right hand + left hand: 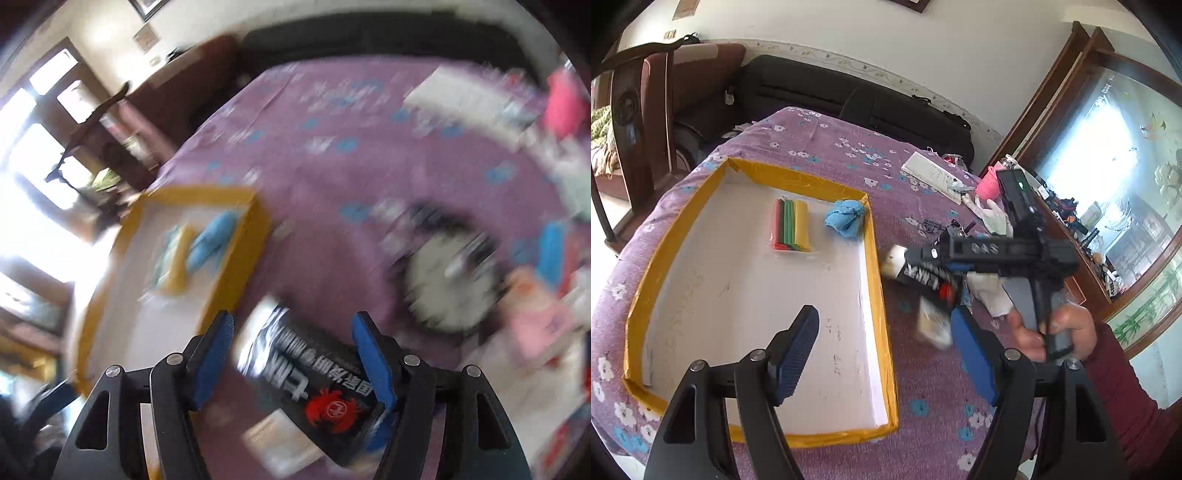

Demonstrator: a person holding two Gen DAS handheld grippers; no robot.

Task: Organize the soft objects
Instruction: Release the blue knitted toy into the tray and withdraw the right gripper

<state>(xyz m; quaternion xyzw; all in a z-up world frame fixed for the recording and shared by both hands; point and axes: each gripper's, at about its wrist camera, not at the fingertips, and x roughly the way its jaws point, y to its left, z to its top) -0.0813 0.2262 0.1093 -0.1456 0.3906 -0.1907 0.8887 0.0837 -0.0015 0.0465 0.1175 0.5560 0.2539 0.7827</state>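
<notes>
A yellow-rimmed white tray (875, 295) lies on the purple flowered tablecloth. In it are a pack of coloured strips (792, 225) and a crumpled blue cloth (846, 218). My left gripper (886, 354) is open with nothing in it; one finger is over the tray, the other over the cloth to its right. Right of the tray lies a black packet (314, 376) with white lettering and a red crab. My right gripper (295, 365) stands open around it, the packet (923, 277) between its fingers. The right wrist view is blurred, so I cannot tell whether a pad touches the packet.
A pale packet (934, 325) lies beside the black one. A hand in a dark red sleeve (1052, 332) holds the right gripper. Farther back are a white glove (990, 214), a pink cup (988, 186) and a white sheet (934, 175). A dark sofa stands behind the table.
</notes>
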